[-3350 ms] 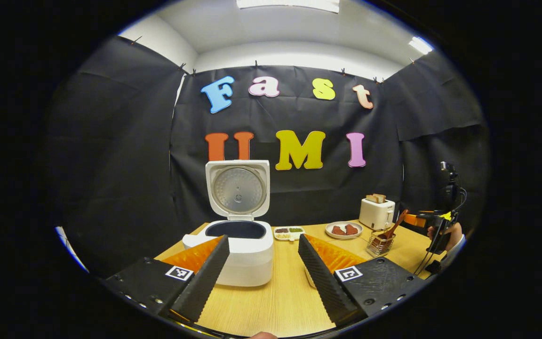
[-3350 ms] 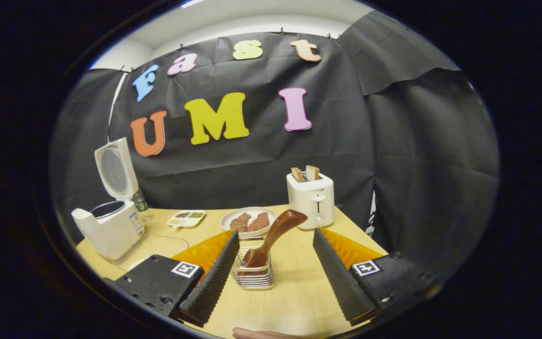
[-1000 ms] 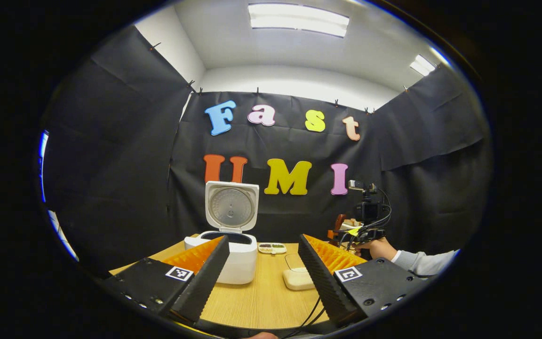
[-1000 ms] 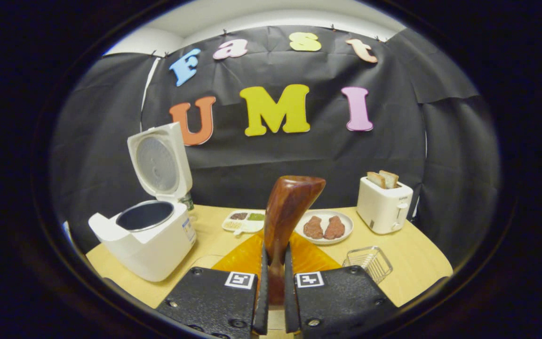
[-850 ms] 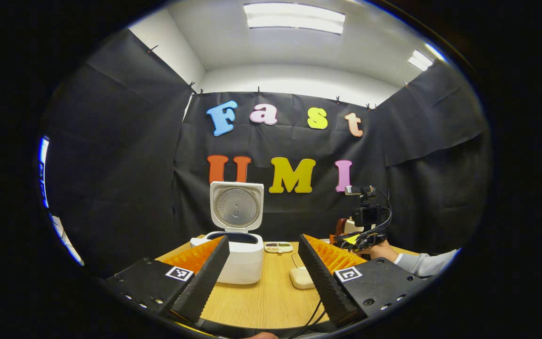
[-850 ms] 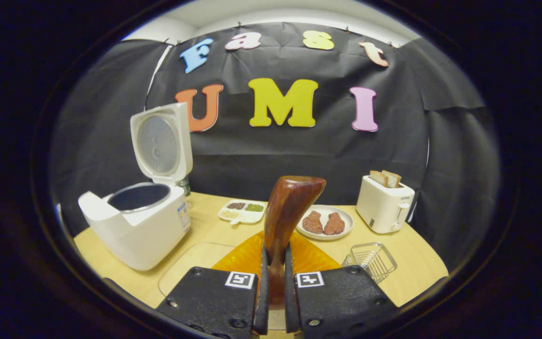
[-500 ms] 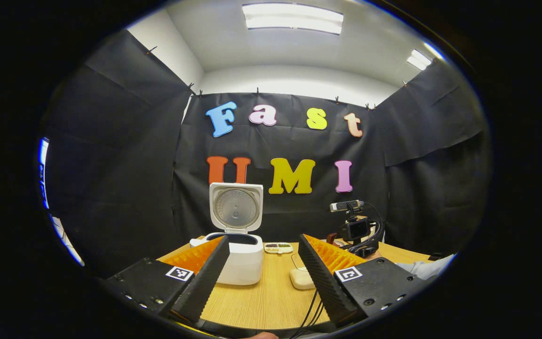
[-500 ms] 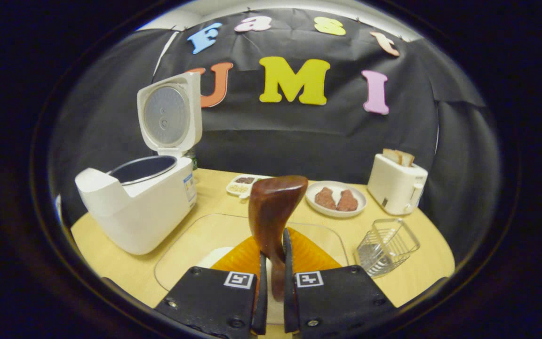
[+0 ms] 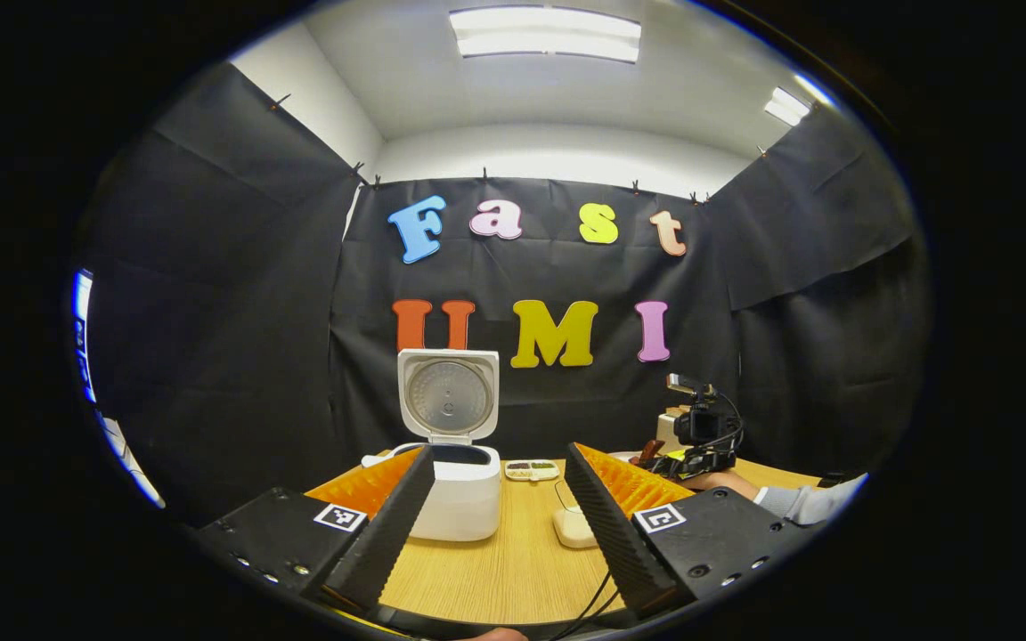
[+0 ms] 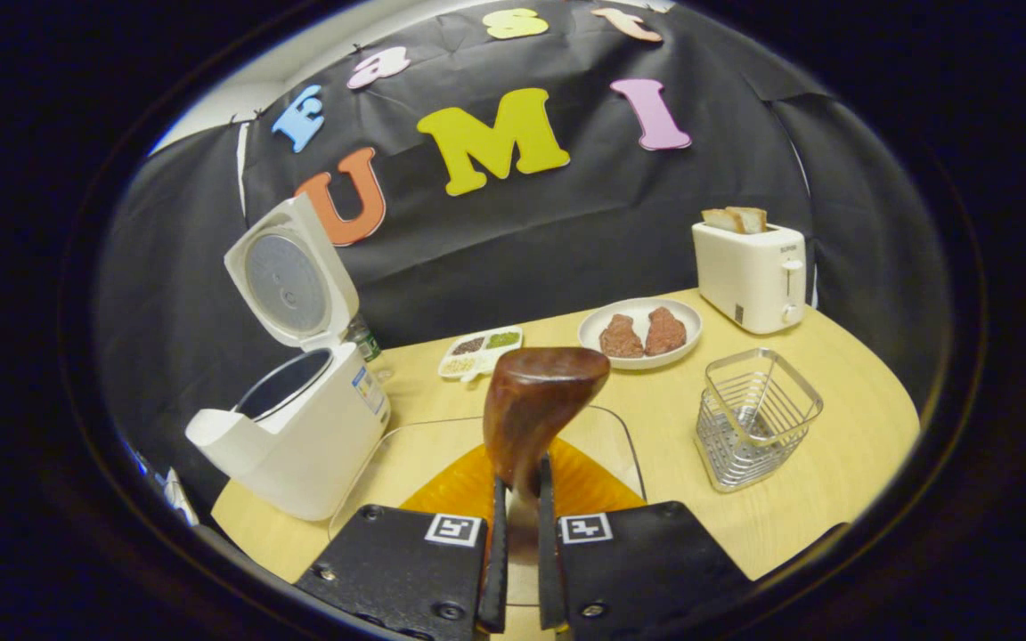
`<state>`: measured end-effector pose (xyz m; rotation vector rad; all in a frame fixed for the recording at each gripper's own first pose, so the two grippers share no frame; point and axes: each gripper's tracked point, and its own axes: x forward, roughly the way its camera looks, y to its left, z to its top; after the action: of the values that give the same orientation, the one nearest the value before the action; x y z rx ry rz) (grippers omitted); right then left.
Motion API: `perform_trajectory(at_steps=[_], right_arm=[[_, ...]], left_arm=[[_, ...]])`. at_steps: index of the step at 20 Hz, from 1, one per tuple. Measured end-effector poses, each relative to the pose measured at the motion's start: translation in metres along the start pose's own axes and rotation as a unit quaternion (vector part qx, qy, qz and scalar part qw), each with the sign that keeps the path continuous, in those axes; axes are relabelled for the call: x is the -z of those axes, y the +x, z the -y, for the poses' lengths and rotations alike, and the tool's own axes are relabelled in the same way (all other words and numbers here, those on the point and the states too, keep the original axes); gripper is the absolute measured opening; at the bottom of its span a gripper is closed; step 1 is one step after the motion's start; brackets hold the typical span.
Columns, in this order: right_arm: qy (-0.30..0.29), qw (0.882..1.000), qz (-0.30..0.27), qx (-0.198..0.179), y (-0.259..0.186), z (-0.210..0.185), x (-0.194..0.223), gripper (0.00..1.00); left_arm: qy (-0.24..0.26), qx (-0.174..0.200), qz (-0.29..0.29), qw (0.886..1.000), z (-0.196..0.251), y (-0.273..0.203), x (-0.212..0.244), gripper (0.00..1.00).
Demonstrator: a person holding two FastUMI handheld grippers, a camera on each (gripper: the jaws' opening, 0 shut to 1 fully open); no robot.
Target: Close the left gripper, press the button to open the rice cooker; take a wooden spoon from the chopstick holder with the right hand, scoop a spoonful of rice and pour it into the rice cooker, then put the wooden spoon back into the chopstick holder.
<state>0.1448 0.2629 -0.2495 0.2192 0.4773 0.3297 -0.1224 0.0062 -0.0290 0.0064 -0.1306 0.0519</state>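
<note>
While the rice cooker (image 10: 299,436) stands with its lid raised ahead and to the left of the right gripper (image 10: 518,556), that gripper is seen clamped on the handle of the wooden spoon (image 10: 535,405), both fingers pressed against it. The spoon's bowl rises just ahead of the fingertips, over a shallow clear tray (image 10: 406,454) lying on the counter (image 10: 834,463). Something pale lies in the tray under the fingers, possibly rice, though it is mostly hidden. The wire chopstick holder (image 10: 753,418) is noted ahead and to the right of this gripper, with no spoon in it. Farther ahead are a plate (image 10: 640,334) with two brown pieces, a small divided dish (image 10: 480,352), and a toaster (image 10: 752,263) with bread in its slots.

In the left gripper view, the left gripper (image 9: 500,521) is held wide open with nothing between its fingers. The rice cooker (image 9: 455,485) stands ahead, partly behind the left finger, its lid upright. Well off to the right, the right gripper (image 9: 687,450) is seen low over the counter (image 9: 513,570), held by a hand (image 9: 718,481) in a grey sleeve (image 9: 802,500).
</note>
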Motion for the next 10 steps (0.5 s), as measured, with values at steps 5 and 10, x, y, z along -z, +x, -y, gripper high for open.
perform_trajectory(at_steps=[5,10], right_arm=[[0.093,0.994,-0.007,-0.056,-0.008,-0.002,-0.011,0.19],[0.130,0.986,0.030,-0.101,-0.020,0.002,-0.033,0.19]], left_arm=[[0.000,-0.002,-0.009,1.000,0.000,0.001,0.007,0.94],[0.013,0.005,-0.020,1.000,0.008,0.007,0.015,0.94]])
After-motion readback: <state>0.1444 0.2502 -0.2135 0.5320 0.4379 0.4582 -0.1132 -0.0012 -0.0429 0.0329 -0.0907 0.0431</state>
